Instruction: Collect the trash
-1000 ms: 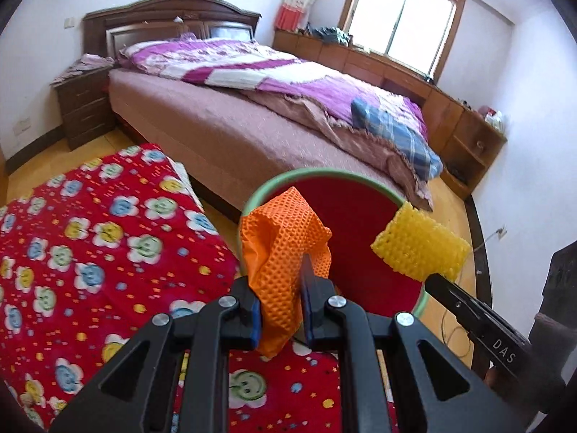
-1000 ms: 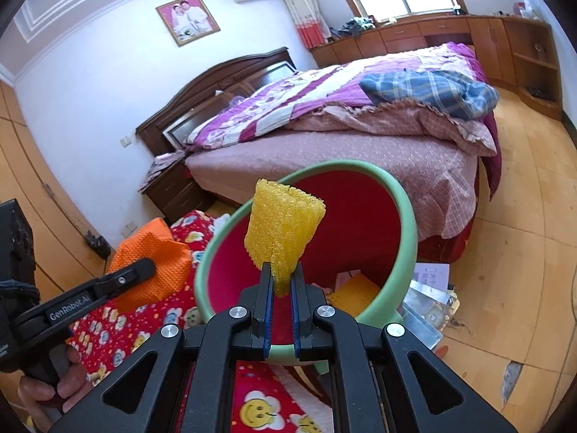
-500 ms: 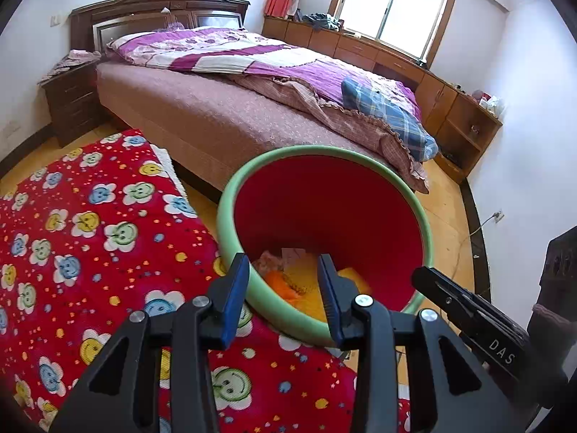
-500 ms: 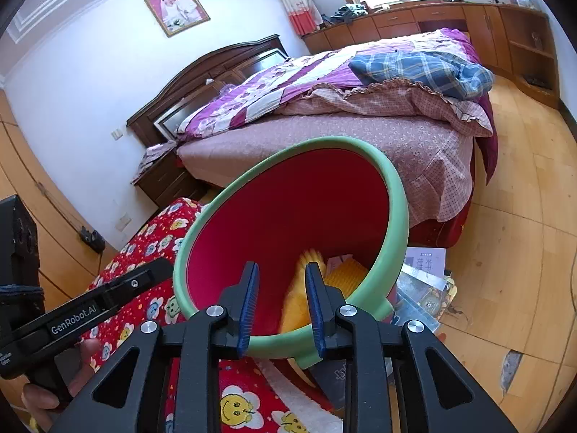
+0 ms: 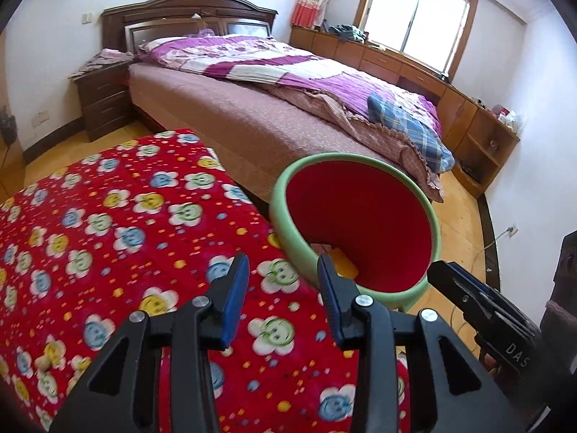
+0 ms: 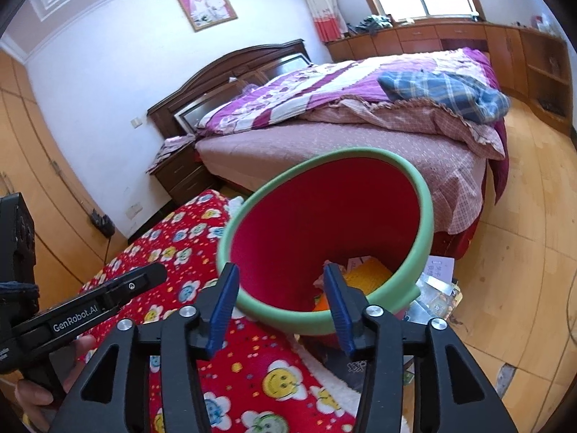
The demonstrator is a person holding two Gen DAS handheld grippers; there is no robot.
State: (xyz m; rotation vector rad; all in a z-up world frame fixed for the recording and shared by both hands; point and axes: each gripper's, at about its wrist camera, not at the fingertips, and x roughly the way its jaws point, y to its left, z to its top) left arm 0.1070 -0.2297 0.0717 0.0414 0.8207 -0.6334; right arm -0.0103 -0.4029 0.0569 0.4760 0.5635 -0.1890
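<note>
My left gripper (image 5: 283, 288) hangs released, jaws apart with nothing between them, over the right edge of the red flowered surface (image 5: 108, 216). Just past that edge stands one bin (image 5: 288, 238), green rim, red inside. The trash lies at its bottom: in the left view I see a yellow ribbed foam piece (image 5: 342, 261) with a pale scrap beside it; the right view adds an orange piece (image 6: 321, 303), largely hidden behind a gripper finger. Count, as far as visible: one yellow, one orange, at least one pale paper scrap (image 6: 324, 276); the bin wall hides the rest, so I cannot give a total. My right gripper (image 6: 281, 306) is likewise released and empty, poised over the near rim. Handling judgement: the foam net pieces look very light, soft and springy, not fragile or slippery; I would pinch one through its thickness at an edge or fold, expecting it to compress. The bin looks like light, stiff plastic, best taken at the rolled rim. On the floor to the right of the bin base lie more papers and shiny wrappers (image 6: 438, 290), number unclear; these look thin and flat, likely hard to lift except by a raised edge.
</note>
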